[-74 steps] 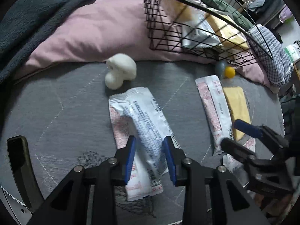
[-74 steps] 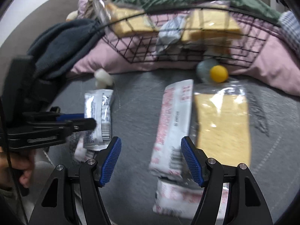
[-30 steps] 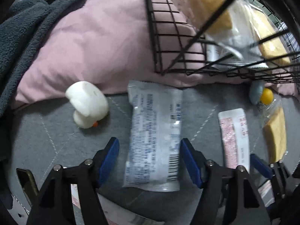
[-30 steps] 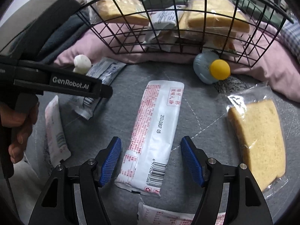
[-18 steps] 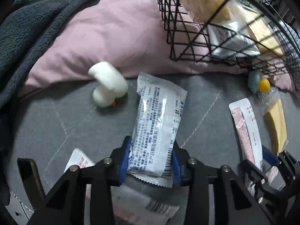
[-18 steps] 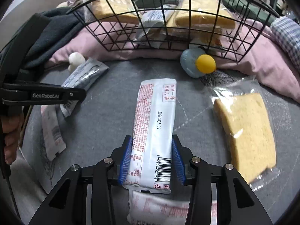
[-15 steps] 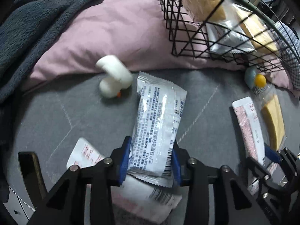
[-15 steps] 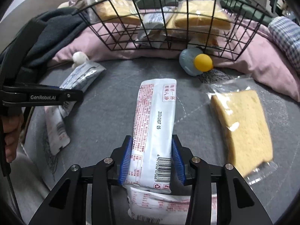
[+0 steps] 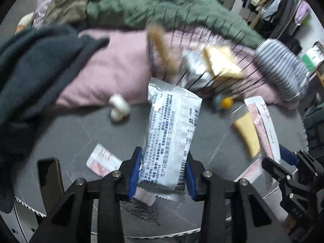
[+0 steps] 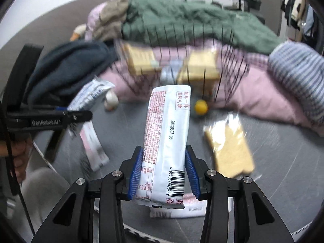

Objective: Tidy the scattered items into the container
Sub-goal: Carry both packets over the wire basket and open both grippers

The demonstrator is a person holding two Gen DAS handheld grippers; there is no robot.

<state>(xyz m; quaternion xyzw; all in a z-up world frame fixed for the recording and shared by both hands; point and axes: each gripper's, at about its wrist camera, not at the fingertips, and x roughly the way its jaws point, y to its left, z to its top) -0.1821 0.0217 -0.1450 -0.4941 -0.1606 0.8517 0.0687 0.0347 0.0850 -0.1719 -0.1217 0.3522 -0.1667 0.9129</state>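
My left gripper is shut on a silver snack packet with blue print and holds it above the grey mat. My right gripper is shut on a long white packet with red print, also lifted. The black wire basket sits ahead on the pink pillow, with bread and packets inside; it also shows in the right wrist view. A bagged bread slice, a pink-and-white packet and another packet lie on the mat.
A white duck toy and a blue-and-yellow toy lie near the basket. A dark blanket is at the left, a green blanket behind, a striped cloth at the right. A phone lies at the mat's left edge.
Both grippers have closed on their packets and lifted them off the mat. Both views have risen and pulled back, so the basket now looks farther and blurred.
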